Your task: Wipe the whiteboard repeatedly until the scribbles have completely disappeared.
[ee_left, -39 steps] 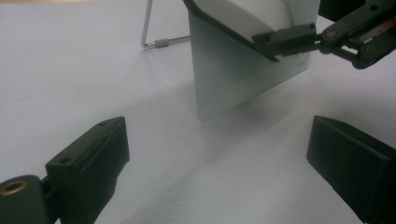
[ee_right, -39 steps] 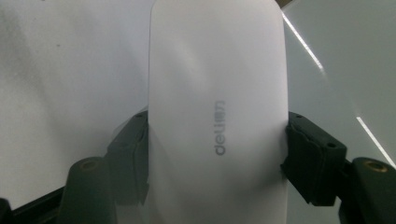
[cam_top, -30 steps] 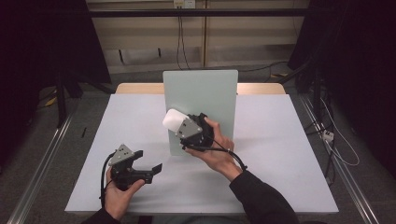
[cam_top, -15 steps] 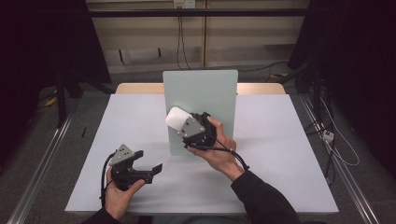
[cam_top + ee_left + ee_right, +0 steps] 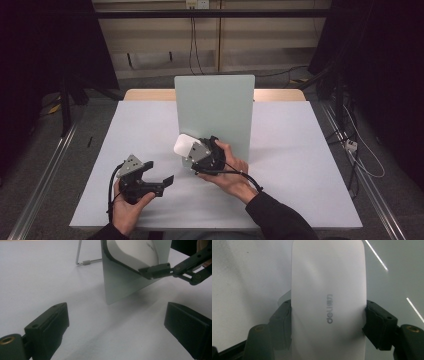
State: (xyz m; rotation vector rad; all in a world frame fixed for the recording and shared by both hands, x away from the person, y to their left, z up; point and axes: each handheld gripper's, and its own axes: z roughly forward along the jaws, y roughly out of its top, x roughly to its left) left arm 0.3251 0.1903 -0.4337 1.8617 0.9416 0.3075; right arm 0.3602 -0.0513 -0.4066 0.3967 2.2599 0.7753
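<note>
A white block-shaped eraser [image 5: 185,145] with grey "deli" lettering [image 5: 328,300] is pressed flat against the lower left of an upright pale-green board [image 5: 215,107]. My right gripper [image 5: 194,152] is shut on it, a black pad [image 5: 378,325] on each long side. Lower left on the table, my left gripper [image 5: 161,173] stands open with nothing between its fingers [image 5: 47,323], pointing toward the board [image 5: 120,282]. In the left gripper view the eraser [image 5: 132,252] and one right finger [image 5: 155,270] sit against the board's face.
The white tabletop [image 5: 300,150] spreads wide on both sides of the board. A thin wire stand [image 5: 80,255] props the board from behind. Dark floor, rails and cables surround the table.
My right gripper has slid down the board's face with the eraser, closer to the tabletop. The left gripper has stayed where it was.
</note>
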